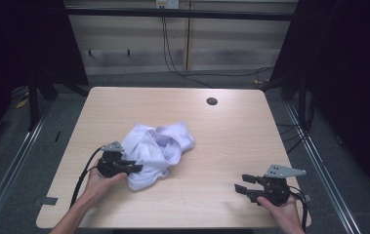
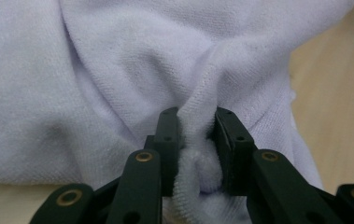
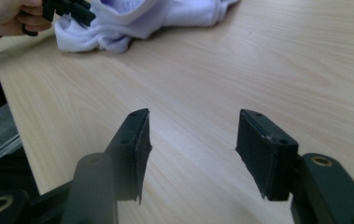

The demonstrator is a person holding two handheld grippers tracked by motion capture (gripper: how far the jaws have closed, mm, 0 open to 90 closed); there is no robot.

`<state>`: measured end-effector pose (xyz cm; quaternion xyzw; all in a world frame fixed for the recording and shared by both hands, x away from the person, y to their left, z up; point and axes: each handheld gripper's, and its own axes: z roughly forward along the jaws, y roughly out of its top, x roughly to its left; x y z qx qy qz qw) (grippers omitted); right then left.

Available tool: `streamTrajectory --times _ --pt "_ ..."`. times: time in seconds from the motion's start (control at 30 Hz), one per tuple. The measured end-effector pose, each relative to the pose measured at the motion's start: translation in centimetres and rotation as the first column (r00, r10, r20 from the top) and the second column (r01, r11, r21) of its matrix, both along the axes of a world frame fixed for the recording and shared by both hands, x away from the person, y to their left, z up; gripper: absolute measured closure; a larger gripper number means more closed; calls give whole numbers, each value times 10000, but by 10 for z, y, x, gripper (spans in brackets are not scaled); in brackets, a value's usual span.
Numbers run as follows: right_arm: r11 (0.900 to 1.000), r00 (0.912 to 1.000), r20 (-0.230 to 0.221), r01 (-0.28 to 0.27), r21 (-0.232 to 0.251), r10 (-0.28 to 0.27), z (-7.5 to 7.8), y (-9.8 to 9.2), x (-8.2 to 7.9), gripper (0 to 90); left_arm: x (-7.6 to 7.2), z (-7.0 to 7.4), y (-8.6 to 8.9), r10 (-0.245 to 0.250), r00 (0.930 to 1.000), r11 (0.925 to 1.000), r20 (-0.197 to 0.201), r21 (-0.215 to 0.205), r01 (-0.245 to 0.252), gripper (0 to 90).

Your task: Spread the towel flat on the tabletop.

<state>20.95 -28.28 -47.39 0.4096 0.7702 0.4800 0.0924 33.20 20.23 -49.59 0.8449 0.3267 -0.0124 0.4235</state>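
Observation:
A crumpled white towel (image 1: 155, 148) lies near the middle of the wooden table (image 1: 231, 136). My left gripper (image 1: 134, 167) is at the towel's near left edge, shut on a pinched fold of the towel (image 2: 198, 140) that bulges between its jaws. Over at the table's near right, my right gripper (image 1: 241, 184) is held low above the bare wood, open, with nothing between its pads (image 3: 258, 149). The right gripper view also shows the towel (image 3: 132, 21) far off at the upper left, with the other hand (image 3: 6, 16) beside it.
A round dark cable hole (image 1: 212, 101) sits in the table's far right part. Black cables (image 1: 173, 58) hang down the wall behind. Metal rails (image 1: 16, 156) run along the floor on both sides of the table.

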Motion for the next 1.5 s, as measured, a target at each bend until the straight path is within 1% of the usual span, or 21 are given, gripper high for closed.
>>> streamTrajectory --times 0.03,0.1,0.2,0.3,0.4,0.43,0.47,0.53,0.57,0.67,0.7,0.73,0.8,0.9,0.97,1.03,1.13,1.27,1.43,1.47,1.5 --pt "10000 10000 -28 -49 5 49 1 2 0 453 0 0 0 0 10000 10000 0 0 0 726" --pt "9996 9996 1 -275 6 275 2 8 0 477 -20 1 -14 -382 9992 9993 -69 1 382 726" --pt "9989 9989 31 -474 17 474 3 14 0 516 -33 2 -22 -622 9979 9981 -163 17 623 725" --pt "9962 9962 80 -872 78 871 6 25 4 578 -57 5 -35 -1276 9911 9918 -377 -43 1276 708" --pt "9942 9944 140 -1048 234 1045 9 31 7 643 -67 8 -38 -1690 9854 9856 -195 24 1691 672" --pt "9909 9915 211 -1292 383 1285 13 38 10 679 -71 16 -37 -1933 9811 9809 -102 -242 1930 614" --pt "9891 9901 242 -1392 480 1382 15 42 12 696 -72 21 -36 -1907 9816 9804 19 -499 1906 595" --pt "9864 9878 301 -1544 558 1529 18 46 14 713 -71 27 -33 -1885 9819 9792 162 -733 1892 558" --pt "9824 9833 464 -1784 547 1760 24 54 19 714 -64 36 -32 -1636 9852 9807 515 -1004 1681 557" --pt "9795 9798 648 -1931 568 1894 31 65 29 687 -49 40 -36 -1308 9897 9850 578 -1057 1363 574" --pt "9763 9766 696 -2077 602 2035 35 74 38 629 -36 37 -42 -1145 9914 9891 639 -855 1197 594" --pt "9763 9766 696 -2077 602 2035 35 74 38 629 -36 37 -42 -1145 9914 9891 639 -855 1197 595" --pt "9689 9693 518 -2430 473 2405 34 94 55 540 -17 25 -48 -885 9955 9936 337 -671 907 575" --pt "9651 9655 125 -2604 268 2602 27 107 66 488 -12 14 -51 -720 9970 9965 265 -401 731 485" --pt "9632 9633 -178 -2682 -193 2678 17 119 75 464 -12 6 -53 -862 9959 9961 259 -146 866 453" --pt "9634 9640 -323 -2651 -409 2639 6 126 82 461 -13 6 -53 -1023 9947 9940 118 -391 1026 451" --pt "9570 9560 -735 -2873 -407 2839 -5 132 85 510 -18 7 -57 -1464 9884 9889 398 -217 1473 489" --pt "9576 9563 -756 -2856 -373 2823 -8 136 83 605 -22 9 -60 -1898 9809 9805 423 -428 1916 505" --pt "9536 9506 -1035 -2981 -410 2927 -15 142 84 741 -19 2 -69 -1834 9830 9824 38 -362 1834 452" --pt "9518 9490 -1088 -3025 -509 2958 -17 145 84 819 -19 3 -69 -1954 9806 9802 117 -314 1957 554" --pt "9535 9517 -1038 -2959 -580 2890 -17 146 84 843 -23 4 -72 -2102 9772 9773 301 -221 2109 580"
